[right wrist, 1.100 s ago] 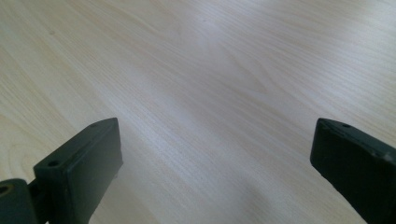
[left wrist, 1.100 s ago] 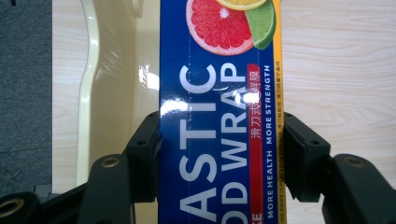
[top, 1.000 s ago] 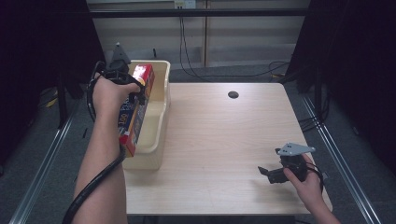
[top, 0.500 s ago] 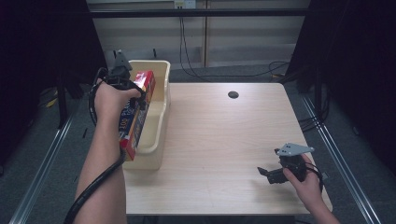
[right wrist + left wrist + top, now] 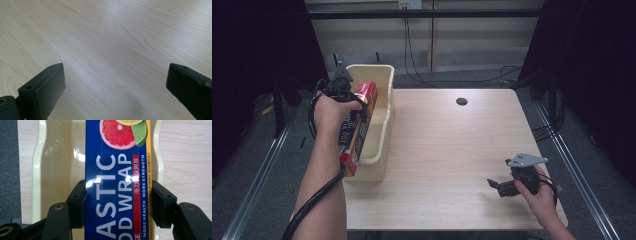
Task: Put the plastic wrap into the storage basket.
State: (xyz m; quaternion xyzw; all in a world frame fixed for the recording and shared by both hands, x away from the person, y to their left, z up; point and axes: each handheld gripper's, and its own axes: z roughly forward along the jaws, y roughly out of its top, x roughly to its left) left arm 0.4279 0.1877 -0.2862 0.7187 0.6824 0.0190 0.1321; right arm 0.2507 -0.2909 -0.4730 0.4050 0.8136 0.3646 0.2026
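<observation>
The left tool (image 5: 117,202) clamps a long box of plastic wrap (image 5: 116,182) across its width, holding it lengthwise over the cream bin (image 5: 384,107) at the surface's (image 5: 452,150) left edge. The box looks to be on its way in or out of the bin; I cannot tell which. Either way, keep the box parallel to the bin's long walls so its ends clear the rim, and keep the grip square to stop it pivoting. The right tool (image 5: 501,187) rests near the right front corner, jaws wide and empty.
</observation>
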